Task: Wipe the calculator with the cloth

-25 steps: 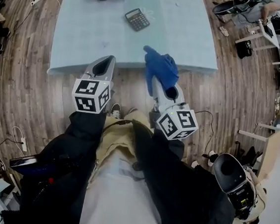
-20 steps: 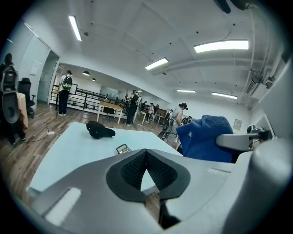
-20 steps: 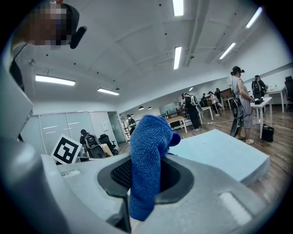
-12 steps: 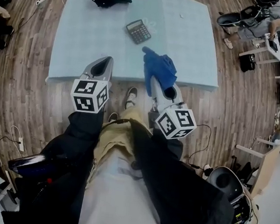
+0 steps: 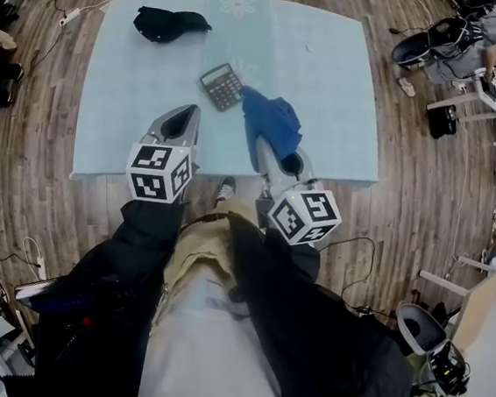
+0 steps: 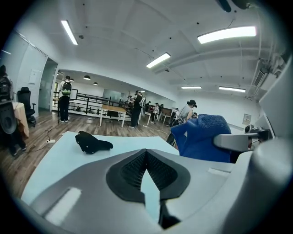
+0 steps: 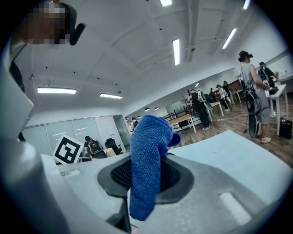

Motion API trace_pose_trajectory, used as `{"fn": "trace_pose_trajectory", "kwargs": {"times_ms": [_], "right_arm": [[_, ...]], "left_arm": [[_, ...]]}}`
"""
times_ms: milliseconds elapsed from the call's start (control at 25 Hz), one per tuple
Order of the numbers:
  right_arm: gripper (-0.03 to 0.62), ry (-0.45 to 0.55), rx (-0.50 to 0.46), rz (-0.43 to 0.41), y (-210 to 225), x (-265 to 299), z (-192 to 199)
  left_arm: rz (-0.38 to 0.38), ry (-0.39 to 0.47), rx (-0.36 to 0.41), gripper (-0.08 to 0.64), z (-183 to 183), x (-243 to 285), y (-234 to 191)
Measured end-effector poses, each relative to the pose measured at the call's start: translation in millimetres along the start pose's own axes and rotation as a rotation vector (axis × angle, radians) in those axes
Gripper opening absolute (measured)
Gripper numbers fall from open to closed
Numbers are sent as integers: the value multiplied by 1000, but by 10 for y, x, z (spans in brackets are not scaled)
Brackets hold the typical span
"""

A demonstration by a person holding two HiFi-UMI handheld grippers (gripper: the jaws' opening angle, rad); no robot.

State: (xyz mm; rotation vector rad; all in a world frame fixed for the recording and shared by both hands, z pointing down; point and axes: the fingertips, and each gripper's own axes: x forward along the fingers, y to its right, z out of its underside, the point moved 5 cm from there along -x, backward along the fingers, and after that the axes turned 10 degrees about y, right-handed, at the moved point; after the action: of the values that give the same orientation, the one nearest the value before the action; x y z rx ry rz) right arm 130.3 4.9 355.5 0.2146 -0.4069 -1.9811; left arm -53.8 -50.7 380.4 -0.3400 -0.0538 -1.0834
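A dark calculator (image 5: 222,86) lies on the light blue table (image 5: 331,79), near its middle. My right gripper (image 5: 273,150) is shut on a blue cloth (image 5: 272,121), which sticks up from the jaws in the right gripper view (image 7: 147,151). The cloth's tip hangs just right of the calculator, over the table's near half. My left gripper (image 5: 183,116) hovers over the near table edge, below and left of the calculator, with its jaws together and nothing between them (image 6: 146,154). The left gripper view shows the cloth (image 6: 201,137) at its right; the calculator is not visible there.
A black crumpled object (image 5: 165,23) lies at the table's far left, also seen in the left gripper view (image 6: 91,142). Wood floor with cables surrounds the table. Chairs and desks (image 5: 458,48) stand at the far right. Several people stand in the background.
Both grippers have come forward over the table's near edge. The blue cloth is now close beside the calculator, where before it hung short of the table.
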Motion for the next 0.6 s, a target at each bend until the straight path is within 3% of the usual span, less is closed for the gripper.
{"fn": "trace_pose_trajectory", "kwargs": {"times_ms": [360, 600], "right_arm": [[94, -86, 109, -1, 699, 396, 187], [94, -133, 133, 1, 935, 534, 283]], "left_arm": [[-55, -126, -1, 2, 249, 643, -65], [-105, -199, -13, 2, 496, 656, -174]]}}
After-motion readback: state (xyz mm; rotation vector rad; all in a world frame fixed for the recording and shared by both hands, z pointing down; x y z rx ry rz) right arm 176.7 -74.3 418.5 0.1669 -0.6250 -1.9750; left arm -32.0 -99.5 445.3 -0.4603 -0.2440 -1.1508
